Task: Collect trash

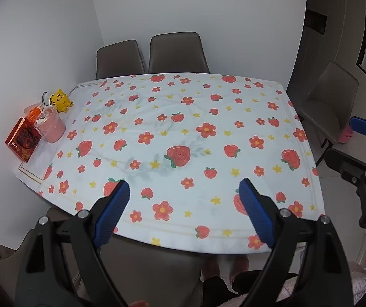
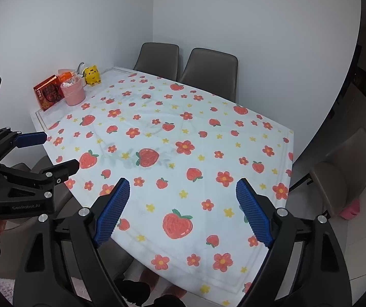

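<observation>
Hovering over a flowered desk (image 1: pixel 183 117), both tongs empty.
Left tongs (image 1: pixel 184 204) and right tongs (image 2: pixel 183 204) gape wide; no loose trash visible.

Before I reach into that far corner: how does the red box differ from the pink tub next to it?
The red box is flat-sided with printed patterns; the pink tub is round and plain. The box looks closed, while the tub is open-topped with crumpled pale stuff in it. The box sits nearer the table's edge; the tub stands further in. Both stand upright, close together.
</observation>
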Motion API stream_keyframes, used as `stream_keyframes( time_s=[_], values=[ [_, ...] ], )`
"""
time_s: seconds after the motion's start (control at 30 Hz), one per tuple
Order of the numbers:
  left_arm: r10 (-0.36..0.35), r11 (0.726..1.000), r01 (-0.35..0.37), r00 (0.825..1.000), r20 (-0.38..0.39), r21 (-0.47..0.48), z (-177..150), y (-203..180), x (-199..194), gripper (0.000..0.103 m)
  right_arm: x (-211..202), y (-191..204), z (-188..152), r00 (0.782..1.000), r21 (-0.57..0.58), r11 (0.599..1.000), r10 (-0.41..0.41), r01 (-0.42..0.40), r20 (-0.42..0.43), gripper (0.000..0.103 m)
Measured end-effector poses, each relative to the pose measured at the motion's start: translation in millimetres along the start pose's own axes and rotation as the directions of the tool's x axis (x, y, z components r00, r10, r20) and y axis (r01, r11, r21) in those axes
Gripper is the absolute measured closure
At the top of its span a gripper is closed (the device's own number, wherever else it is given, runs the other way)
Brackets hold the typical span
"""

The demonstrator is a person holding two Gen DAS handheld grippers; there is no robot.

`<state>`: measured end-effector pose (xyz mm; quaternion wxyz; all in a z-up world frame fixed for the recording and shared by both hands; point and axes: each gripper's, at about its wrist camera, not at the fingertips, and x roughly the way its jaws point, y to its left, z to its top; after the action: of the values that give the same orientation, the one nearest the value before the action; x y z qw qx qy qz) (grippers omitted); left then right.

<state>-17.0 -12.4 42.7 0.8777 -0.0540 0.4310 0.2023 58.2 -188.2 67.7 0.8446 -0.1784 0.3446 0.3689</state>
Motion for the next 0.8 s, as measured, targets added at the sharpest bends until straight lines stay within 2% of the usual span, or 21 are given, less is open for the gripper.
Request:
stream_keyframes(
  time_s=[0.37, 0.8],
  values=[
    [-0.001, 1.0, 0.001, 1.0, 0.01, -0.001, 3.8, 3.1, -7.5, 0.015, -5.2, 3.3, 2.4, 1.0, 0.002, 1.0, 0.001, -0.001, 0.004, 0.016],
    [-0.02, 1.0, 0.019, 0.999, -0.045, -0.022, 2.8, 9.7, -12.5, 0.015, -0.5, 7.2, 6.6, 0.999, 0.005, 1.0, -0.002, 0.002, -0.04, 0.016]
  ],
)
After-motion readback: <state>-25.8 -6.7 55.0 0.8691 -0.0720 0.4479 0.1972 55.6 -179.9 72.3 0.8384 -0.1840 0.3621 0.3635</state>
